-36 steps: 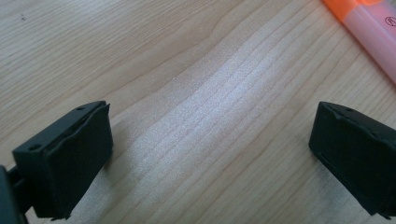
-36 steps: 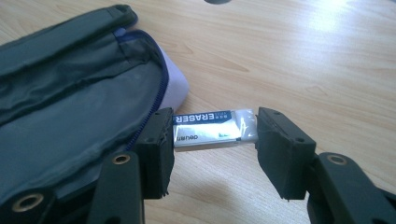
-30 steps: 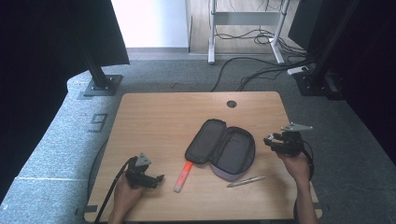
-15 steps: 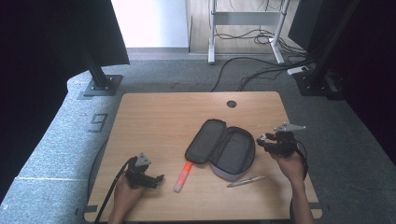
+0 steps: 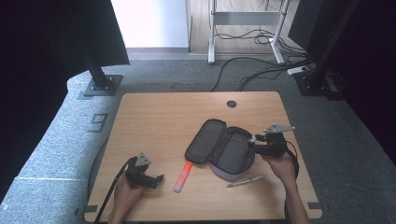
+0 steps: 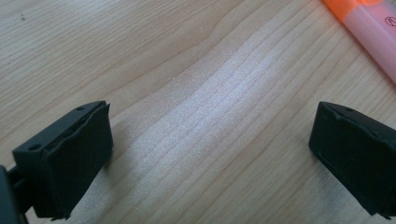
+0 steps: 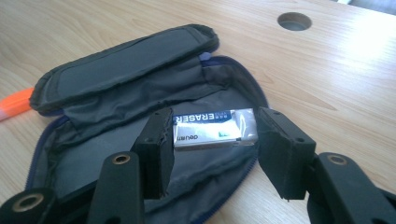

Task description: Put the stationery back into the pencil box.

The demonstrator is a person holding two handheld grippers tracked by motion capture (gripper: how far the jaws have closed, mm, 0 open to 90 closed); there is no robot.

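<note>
Right gripper [image 7: 212,149] is holding a wrapped eraser [image 7: 215,128] by its two ends, jaws partly closed with a pad on each short end, right over the open pencil case [image 5: 224,148]; the wrapper reads "ERASER" upside down in the right gripper view. The eraser sits low inside the case's main pocket, at or just above the grey lining, can't tell if it touches. In the high view that gripper [image 5: 253,142] is at the case's right edge, pointing left into it, person's right hand [image 5: 280,163] behind it. The case lies unzipped near the middle of the wooden table [image 5: 154,121], flap folded out to the left. Orange highlighter [image 5: 183,173] lies just left of the case, a silver pen [image 5: 246,181] just below it toward the person. Left gripper [image 5: 159,178] is parked at the table's near-left, well apart from the case, jaws released and spread wide over bare wood, nothing between them; the highlighter's end [image 6: 369,32] shows off to one corner in the left gripper view. Cable hole [image 5: 231,103] near the far edge
</note>
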